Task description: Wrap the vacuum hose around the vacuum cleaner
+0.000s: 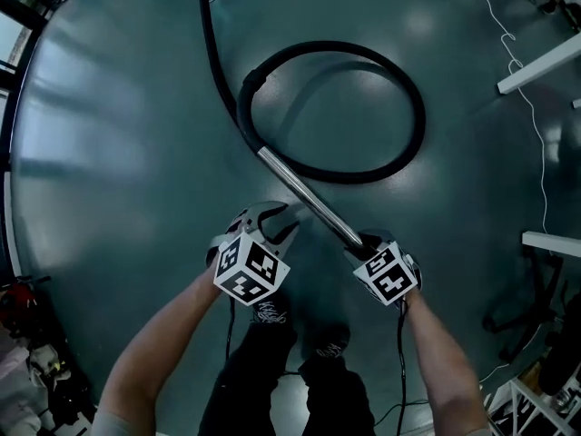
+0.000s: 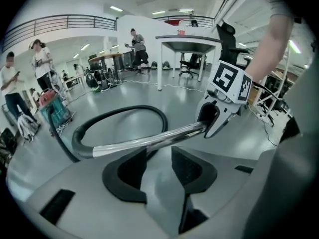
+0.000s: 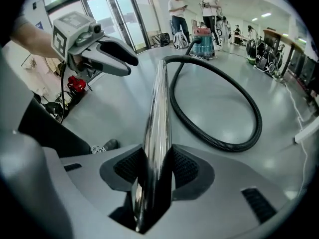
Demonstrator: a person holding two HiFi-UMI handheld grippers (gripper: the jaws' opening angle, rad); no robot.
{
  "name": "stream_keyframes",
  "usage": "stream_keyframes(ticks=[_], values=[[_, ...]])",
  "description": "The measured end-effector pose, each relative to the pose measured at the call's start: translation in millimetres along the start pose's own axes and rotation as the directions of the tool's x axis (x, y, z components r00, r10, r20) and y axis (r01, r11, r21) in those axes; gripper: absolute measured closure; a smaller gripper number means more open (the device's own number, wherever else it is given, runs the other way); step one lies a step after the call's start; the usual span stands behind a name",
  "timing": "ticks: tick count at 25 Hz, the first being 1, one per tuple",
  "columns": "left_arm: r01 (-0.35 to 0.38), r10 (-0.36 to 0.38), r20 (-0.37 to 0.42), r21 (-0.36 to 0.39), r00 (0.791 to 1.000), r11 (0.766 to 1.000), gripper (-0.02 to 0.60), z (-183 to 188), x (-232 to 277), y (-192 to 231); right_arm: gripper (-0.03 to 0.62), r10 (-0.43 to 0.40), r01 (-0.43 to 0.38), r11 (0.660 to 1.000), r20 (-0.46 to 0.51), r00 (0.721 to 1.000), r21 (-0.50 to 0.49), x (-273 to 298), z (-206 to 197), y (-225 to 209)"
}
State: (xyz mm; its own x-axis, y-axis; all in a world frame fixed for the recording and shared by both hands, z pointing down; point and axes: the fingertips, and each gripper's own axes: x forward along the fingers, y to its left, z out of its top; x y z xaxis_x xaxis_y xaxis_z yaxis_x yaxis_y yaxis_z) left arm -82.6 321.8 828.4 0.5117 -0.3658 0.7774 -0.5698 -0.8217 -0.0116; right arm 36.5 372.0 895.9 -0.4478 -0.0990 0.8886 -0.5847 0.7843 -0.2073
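A black corrugated vacuum hose lies in one big loop on the dark floor and runs to the far edge. Its chrome tube slants from the loop toward me. My right gripper is shut on the tube's near end; in the right gripper view the tube sits between the pads. My left gripper hovers just left of the tube, open with nothing between its jaws. The tube passes beyond them. The vacuum cleaner, a teal canister, stands far off at the hose's end.
White table legs and a thin white cable are on the right. My own shoes are below the grippers. People stand beside the vacuum. A desk and chairs are further back. Clutter sits at the left edge.
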Motion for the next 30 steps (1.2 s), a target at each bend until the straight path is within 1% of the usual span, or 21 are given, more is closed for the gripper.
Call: stream_keyframes(ticks=[3, 5, 8, 9, 10, 11, 13, 14, 15, 16, 17, 21, 24, 27, 30], values=[[0.061, -0.059, -0.026, 0.102, 0.998, 0.993, 0.369, 28, -9, -10, 0.428, 0.007, -0.007, 1.000, -0.008, 1.000, -0.007, -38, 8, 13], [0.078, -0.073, -0.036, 0.176, 0.997, 0.981, 0.336, 44, -20, -14, 0.428, 0.014, -0.014, 1.000, -0.024, 1.000, -0.007, -65, 13, 24], [0.075, -0.065, -0.044, 0.285, 0.997, 0.956, 0.321, 67, -45, -12, 0.428, 0.044, -0.044, 0.999, -0.046, 0.998, -0.003, -105, 24, 43], [0.086, -0.072, -0.054, 0.317, 0.996, 0.945, 0.321, 74, -54, -13, 0.428, 0.052, -0.053, 0.999, -0.051, 0.997, -0.009, -119, 26, 47], [0.110, -0.091, -0.071, 0.348, 0.993, 0.931, 0.321, 81, -62, -17, 0.428, 0.056, -0.057, 0.998, -0.057, 0.997, -0.017, -135, 28, 51], [0.144, -0.115, -0.096, 0.384, 0.989, 0.912, 0.321, 88, -68, -23, 0.428, 0.056, -0.058, 0.998, -0.062, 0.997, -0.024, -150, 30, 53], [0.214, -0.159, -0.154, 0.466, 0.975, 0.859, 0.321, 102, -80, -36, 0.428, 0.050, -0.052, 0.998, -0.071, 0.996, -0.037, -179, 33, 55], [0.242, -0.174, -0.178, 0.500, 0.968, 0.832, 0.321, 109, -86, -41, 0.428, 0.047, -0.050, 0.998, -0.076, 0.996, -0.044, -193, 35, 57], [0.264, -0.188, -0.196, 0.524, 0.963, 0.809, 0.321, 115, -94, -47, 0.428, 0.045, -0.049, 0.998, -0.081, 0.996, -0.049, -206, 37, 61], [0.283, -0.201, -0.206, 0.539, 0.958, 0.794, 0.321, 122, -103, -52, 0.428, 0.043, -0.047, 0.997, -0.085, 0.995, -0.054, -219, 40, 65], [0.298, -0.215, -0.212, 0.546, 0.953, 0.783, 0.321, 130, -113, -56, 0.428, 0.039, -0.044, 0.997, -0.089, 0.995, -0.060, -233, 44, 69], [0.362, -0.278, -0.232, 0.549, 0.932, 0.754, 0.321, 162, -151, -70, 0.428, 0.028, -0.040, 0.995, -0.115, 0.993, -0.097, -290, 64, 84], [0.408, -0.318, -0.256, 0.549, 0.913, 0.729, 0.321, 174, -180, -87, 0.428, 0.022, -0.041, 0.991, -0.139, 0.990, -0.129, -327, 72, 99], [0.421, -0.344, -0.243, 0.552, 0.907, 0.720, 0.321, 186, -202, -89, 0.428, 0.006, -0.032, 0.988, -0.168, 0.986, -0.150, -353, 83, 105], [0.418, -0.342, -0.242, 0.580, 0.908, 0.699, 0.321, 195, -221, -84, 0.428, 0.000, -0.032, 0.985, -0.184, 0.983, -0.172, -372, 98, 115]])
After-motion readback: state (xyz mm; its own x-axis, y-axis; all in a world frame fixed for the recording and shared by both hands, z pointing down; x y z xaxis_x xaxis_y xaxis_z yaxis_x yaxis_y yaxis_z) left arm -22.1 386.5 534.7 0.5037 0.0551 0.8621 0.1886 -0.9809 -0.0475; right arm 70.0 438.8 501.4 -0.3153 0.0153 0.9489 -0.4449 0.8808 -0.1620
